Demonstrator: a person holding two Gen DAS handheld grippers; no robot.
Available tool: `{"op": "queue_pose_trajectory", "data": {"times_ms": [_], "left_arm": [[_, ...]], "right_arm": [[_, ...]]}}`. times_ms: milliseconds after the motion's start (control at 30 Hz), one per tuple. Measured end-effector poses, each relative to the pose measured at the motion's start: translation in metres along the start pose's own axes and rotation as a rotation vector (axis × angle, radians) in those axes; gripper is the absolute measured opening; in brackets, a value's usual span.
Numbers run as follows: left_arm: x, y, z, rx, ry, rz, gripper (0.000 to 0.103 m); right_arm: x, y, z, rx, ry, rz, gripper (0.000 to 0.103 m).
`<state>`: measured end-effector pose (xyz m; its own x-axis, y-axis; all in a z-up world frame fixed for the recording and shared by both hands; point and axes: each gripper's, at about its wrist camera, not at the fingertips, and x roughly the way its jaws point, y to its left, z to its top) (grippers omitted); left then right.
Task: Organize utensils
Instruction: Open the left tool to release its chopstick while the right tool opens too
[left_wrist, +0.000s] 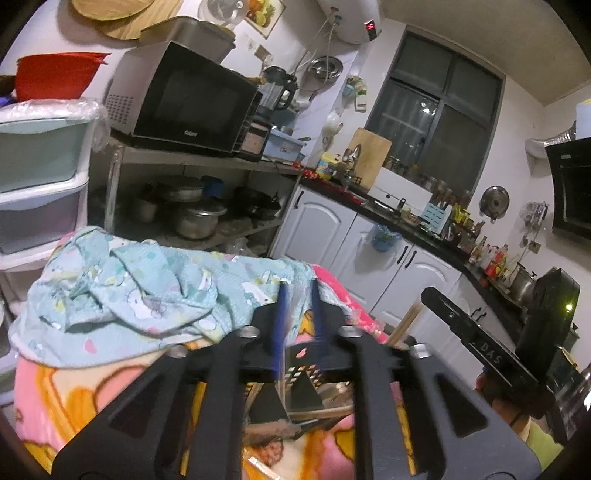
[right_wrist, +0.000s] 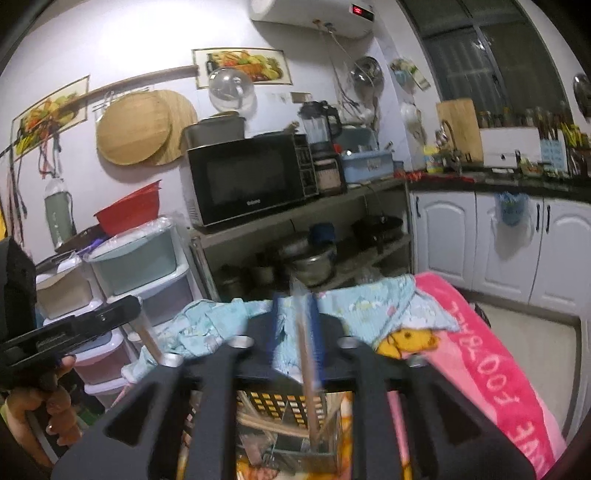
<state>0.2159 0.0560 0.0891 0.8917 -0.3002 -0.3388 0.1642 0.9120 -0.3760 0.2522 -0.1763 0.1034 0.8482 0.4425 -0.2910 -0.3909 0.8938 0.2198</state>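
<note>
My left gripper hangs over a metal mesh utensil holder. Its blue pads stand apart, and a thin wooden chopstick runs down along the left pad into the holder. My right gripper is above the same holder, also open. A chopstick stands loose between its pads, close to the right one, with its lower end inside the holder. More chopsticks lie in the holder. Each view shows the other gripper at its side, held by a hand.
The holder sits on a pink cartoon blanket with a crumpled light blue cloth behind it. Beyond stand plastic drawers, a metal shelf with a microwave and pots, and white cabinets under a cluttered black counter.
</note>
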Motion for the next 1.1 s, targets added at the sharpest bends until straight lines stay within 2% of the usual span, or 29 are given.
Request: {"op": "queue_pose_trajectory", "data": {"times_ms": [33, 133, 267, 367, 433, 533, 600, 733, 800, 1100], "left_arm": [[-0.002, 0.000, -0.001, 0.000, -0.002, 0.007, 0.030], [-0.009, 0.001, -0.005, -0.001, -0.004, 0.025, 0.040], [-0.017, 0.002, -0.008, -0.012, -0.014, 0.040, 0.054], [-0.024, 0.004, -0.010, -0.023, -0.024, 0.050, 0.067], [-0.030, 0.005, -0.010, -0.027, -0.033, 0.053, 0.080], [-0.039, 0.005, -0.011, -0.030, -0.043, 0.060, 0.090], [-0.043, 0.004, -0.011, -0.022, -0.047, 0.070, 0.092], [-0.055, 0.000, -0.013, 0.022, -0.067, 0.135, 0.092], [-0.058, 0.000, -0.015, 0.024, -0.064, 0.142, 0.092], [-0.066, 0.007, -0.027, -0.003, -0.038, 0.158, 0.092]], "right_arm": [[-0.002, -0.001, -0.001, 0.005, -0.001, -0.002, 0.029], [-0.006, -0.004, -0.005, 0.008, 0.014, -0.024, 0.030], [-0.013, -0.010, -0.010, 0.031, 0.027, -0.036, 0.038], [-0.019, -0.013, -0.013, 0.044, 0.033, -0.033, 0.045], [-0.023, -0.013, -0.014, 0.048, 0.043, -0.031, 0.048], [-0.029, -0.012, -0.016, 0.044, 0.052, -0.031, 0.051], [-0.035, -0.011, -0.017, 0.046, 0.057, -0.027, 0.059], [-0.045, -0.011, -0.019, 0.052, 0.065, -0.023, 0.067], [-0.050, -0.011, -0.021, 0.052, 0.072, -0.027, 0.070], [-0.062, -0.010, -0.029, 0.051, 0.101, -0.020, 0.073]]}}
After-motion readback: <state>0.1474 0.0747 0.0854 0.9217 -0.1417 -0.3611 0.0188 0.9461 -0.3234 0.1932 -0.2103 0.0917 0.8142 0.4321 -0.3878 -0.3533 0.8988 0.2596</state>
